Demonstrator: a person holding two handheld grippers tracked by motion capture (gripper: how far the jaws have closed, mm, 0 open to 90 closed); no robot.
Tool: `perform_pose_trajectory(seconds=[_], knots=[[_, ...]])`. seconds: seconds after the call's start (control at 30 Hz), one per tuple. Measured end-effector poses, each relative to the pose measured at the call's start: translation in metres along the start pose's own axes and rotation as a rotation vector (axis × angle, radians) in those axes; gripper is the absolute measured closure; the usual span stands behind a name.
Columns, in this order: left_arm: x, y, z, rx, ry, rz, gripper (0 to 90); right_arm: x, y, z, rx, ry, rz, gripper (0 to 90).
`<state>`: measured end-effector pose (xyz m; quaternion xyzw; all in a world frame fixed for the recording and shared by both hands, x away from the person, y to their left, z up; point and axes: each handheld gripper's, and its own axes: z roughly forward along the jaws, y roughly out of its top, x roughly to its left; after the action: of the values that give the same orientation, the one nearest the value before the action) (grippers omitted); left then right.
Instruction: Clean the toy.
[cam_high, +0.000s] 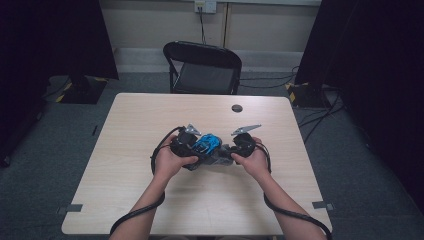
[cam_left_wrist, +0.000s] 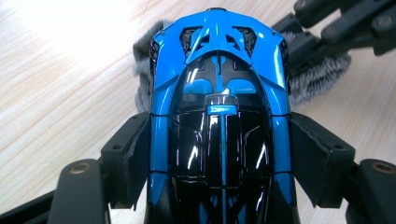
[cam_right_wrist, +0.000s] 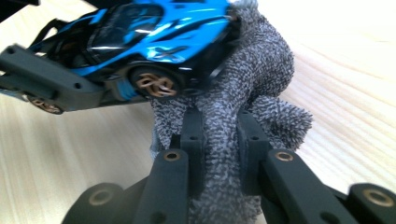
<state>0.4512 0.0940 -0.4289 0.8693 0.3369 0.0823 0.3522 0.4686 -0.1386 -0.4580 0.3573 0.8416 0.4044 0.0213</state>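
Left gripper (cam_left_wrist: 219, 154): jaws clamp the blue toy car (cam_left_wrist: 219, 93) by its flanks, just above mid-worktop (cam_high: 150, 115). Right gripper (cam_right_wrist: 219, 135): jaws pinch a grey cloth (cam_right_wrist: 243, 93), pressed to the car's end. Advice: hold car steady; wipe with light, short strokes.

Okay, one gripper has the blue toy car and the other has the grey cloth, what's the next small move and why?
Probably slide the grey cloth along the blue toy car. The left hand-held gripper clamps the car's sides, the right hand-held gripper pinches the cloth, and the cloth already touches the car's end, so wiping looks ready.
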Motion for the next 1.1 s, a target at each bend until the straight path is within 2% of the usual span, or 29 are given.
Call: perform_pose_trajectory(seconds=[0.2, 0.53, 0.6, 1.1], knots=[[0.003, 0.003, 0.003, 0.003, 0.002, -0.018, 28.2, 0.006, 0.0, 0.004, 0.003, 0.012, -0.011, 76.8], [0.007, 0.007, 0.006, 0.011, 0.01, -0.025, 28.2, 0.012, -0.002, 0.008, 0.01, 0.031, -0.026, 76.8], [0.008, 0.008, 0.008, 0.01, 0.011, -0.037, 28.2, 0.014, -0.002, 0.009, 0.013, 0.039, -0.031, 76.8], [0.008, 0.013, 0.013, 0.011, 0.02, -0.041, 28.1, 0.024, -0.005, 0.016, 0.028, 0.072, -0.05, 76.8]])
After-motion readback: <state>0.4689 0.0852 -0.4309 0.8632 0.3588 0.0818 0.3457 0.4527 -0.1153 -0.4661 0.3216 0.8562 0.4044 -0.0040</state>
